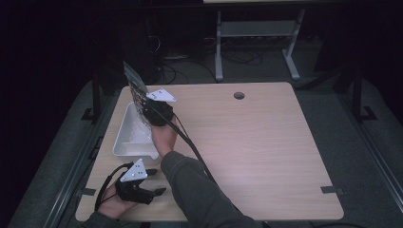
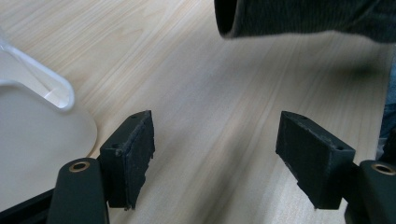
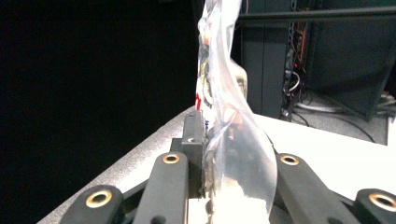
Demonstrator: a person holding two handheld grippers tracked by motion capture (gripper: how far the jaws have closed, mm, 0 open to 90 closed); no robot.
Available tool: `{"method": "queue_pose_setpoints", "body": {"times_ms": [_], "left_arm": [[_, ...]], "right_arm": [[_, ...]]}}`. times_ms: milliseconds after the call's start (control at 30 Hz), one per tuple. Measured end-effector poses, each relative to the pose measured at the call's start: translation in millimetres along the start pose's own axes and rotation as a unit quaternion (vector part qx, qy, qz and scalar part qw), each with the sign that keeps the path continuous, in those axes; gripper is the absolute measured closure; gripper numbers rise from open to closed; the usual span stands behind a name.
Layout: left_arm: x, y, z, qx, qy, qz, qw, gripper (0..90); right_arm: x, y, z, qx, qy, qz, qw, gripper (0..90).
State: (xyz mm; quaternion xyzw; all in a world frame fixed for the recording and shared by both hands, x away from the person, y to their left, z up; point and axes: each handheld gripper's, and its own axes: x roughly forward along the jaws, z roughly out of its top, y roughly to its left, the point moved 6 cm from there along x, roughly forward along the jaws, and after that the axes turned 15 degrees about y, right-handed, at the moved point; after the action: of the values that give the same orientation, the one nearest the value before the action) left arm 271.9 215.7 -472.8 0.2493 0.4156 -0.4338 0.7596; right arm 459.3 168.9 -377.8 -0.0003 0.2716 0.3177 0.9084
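Wooden surface [image 1: 247,142] under everything, bare except at its left edge. White tray [image 1: 129,135] lying there, long axis running away from the person, near corner just beside the idle left gripper [image 1: 153,181]. Clear plastic bag [image 1: 135,90] standing upright above the tray's far half, long axis near vertical, lower end pinched in the right gripper [image 1: 157,114], upper end leaning slightly away and to the left. Directly below the bag: the tray's open well, so the coming move judged to turn on that vertical line, bag over tray, contents to fall straight down. Right hand plainly the nearer one; left hand well apart, resting low at the near edge.

Right jaws narrow, clamped on the bag's film [image 3: 233,154]. Left jaws wide, nothing between them but bare wood [image 2: 215,154], tray rim [image 2: 56,88] off to their left.

Bag's contents hard to make out: printed red and dark patches, some white matter low down. Bag mouth unclear, whether open or sealed. Tray floor partly hidden by hand and bag.
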Motion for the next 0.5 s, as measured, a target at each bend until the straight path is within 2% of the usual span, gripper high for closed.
{"method": "queue_pose_setpoints", "body": {"times_ms": [100, 500], "left_arm": [[-0.1, 0.3, 0.0, -0.001, -0.001, 0.0, 1.0, 27.3], [0.8, 0.1, -0.3, 0.0, 0.002, 0.002, 1.0, 27.4]], "right_arm": [[3.2, -1.9, -5.6, 0.009, 0.0, 0.001, 1.0, 74.7], [0.1, -2.3, -12.9, -0.006, 0.007, -0.003, 1.0, 73.9]]}}
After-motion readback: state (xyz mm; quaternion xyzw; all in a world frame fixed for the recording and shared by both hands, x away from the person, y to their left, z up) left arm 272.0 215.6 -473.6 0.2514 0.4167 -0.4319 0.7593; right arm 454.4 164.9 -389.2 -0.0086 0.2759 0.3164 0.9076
